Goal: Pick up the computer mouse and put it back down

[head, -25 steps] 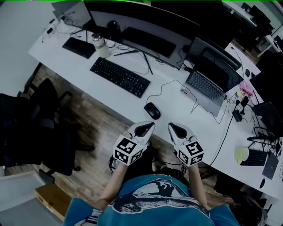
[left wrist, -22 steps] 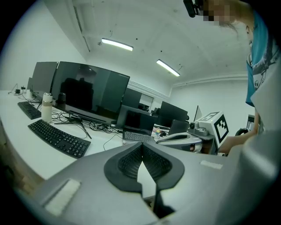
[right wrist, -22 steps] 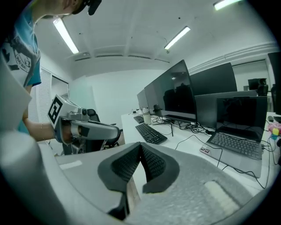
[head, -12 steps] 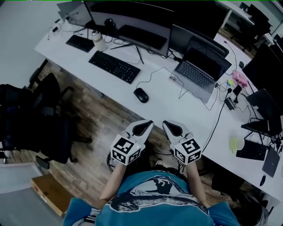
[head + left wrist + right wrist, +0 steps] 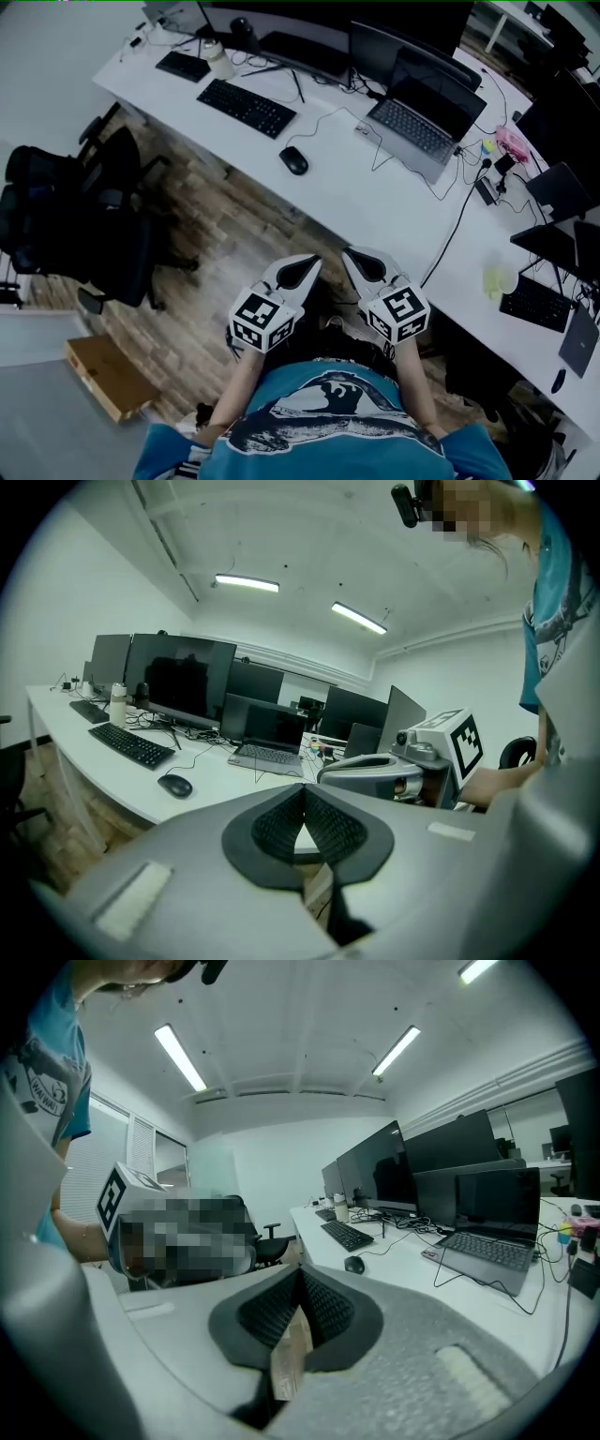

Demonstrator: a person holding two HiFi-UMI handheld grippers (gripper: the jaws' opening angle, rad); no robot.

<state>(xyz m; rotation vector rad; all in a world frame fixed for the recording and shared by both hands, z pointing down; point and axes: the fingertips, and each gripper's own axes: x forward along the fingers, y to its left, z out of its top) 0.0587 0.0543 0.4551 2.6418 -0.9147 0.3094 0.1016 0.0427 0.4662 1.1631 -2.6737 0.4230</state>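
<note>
A black computer mouse (image 5: 293,160) lies on the white desk (image 5: 337,202), near its front edge, with a cable running off toward the laptop. Both grippers hang over the wooden floor close to the person's body, well short of the desk. My left gripper (image 5: 302,272) is shut with nothing in it, and my right gripper (image 5: 361,265) beside it is shut and empty too. In the left gripper view the mouse (image 5: 175,785) sits far ahead to the left of the shut pads (image 5: 281,819). The right gripper view shows the mouse (image 5: 354,1265) small, beyond the closed jaws.
A black keyboard (image 5: 246,107) and an open laptop (image 5: 412,127) flank the mouse, with monitors and cables behind. A bottle (image 5: 218,61) stands at the desk's far left. A black office chair (image 5: 84,220) stands left and a cardboard box (image 5: 105,377) lies on the floor.
Both grippers and the person have drawn back from the desk, so the mouse now lies farther off. The mouse has stayed in place and both grippers stayed shut.
</note>
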